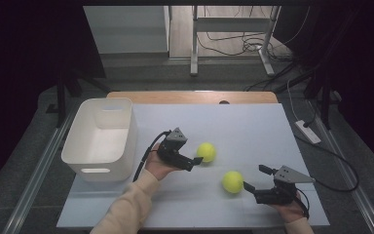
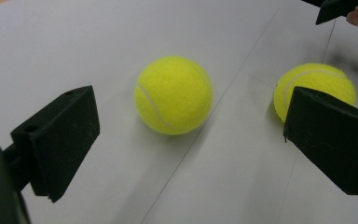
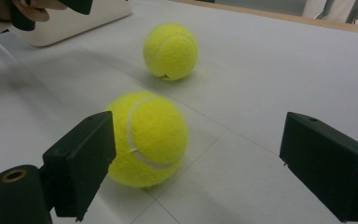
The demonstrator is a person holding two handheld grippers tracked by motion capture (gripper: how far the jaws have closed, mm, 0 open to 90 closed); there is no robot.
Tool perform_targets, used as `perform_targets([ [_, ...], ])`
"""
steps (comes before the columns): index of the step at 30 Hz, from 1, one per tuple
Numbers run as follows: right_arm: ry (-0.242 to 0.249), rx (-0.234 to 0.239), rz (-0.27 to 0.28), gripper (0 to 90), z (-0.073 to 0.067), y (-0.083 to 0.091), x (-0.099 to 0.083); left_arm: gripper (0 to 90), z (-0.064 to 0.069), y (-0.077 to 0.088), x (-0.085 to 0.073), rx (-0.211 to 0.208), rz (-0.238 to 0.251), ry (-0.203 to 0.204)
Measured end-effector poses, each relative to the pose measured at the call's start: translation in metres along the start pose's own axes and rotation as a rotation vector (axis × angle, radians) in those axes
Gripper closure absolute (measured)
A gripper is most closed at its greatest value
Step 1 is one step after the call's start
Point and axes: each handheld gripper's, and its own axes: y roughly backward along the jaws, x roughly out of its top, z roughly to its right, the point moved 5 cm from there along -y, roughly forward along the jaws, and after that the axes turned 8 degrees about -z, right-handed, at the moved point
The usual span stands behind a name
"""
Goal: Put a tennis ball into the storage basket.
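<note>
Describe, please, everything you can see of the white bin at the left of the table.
The white bin is a rectangular tub of what looks like smooth, matte plastic, with rounded corners, a rolled rim and a slot handle cut into its near end wall. It stands upright and open-topped, with nothing visible inside. It sits at the left edge of the pale table. Neither ball nor gripper touches it; the left gripper is just to its right.

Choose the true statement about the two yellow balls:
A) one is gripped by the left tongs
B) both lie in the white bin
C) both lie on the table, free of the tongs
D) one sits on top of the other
C: both balls rest on the table, with the left tongs and right tongs open and the white bin beside them.
</note>
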Motion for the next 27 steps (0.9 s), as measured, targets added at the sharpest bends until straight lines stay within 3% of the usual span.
perform_targets([
  [3, -0.002, 0.002, 0.002, 10.4, 0.001, 0.0, 0.0, 4.1, 0.0, -0.005, 0.002, 0.003, -0.021, 0.0],
  [27, -0.004, 0.001, -0.002, 10.5, 0.001, 0.0, -0.001, 4.5, 0.0, -0.023, 0.025, -0.005, -0.055, -0.02],
])
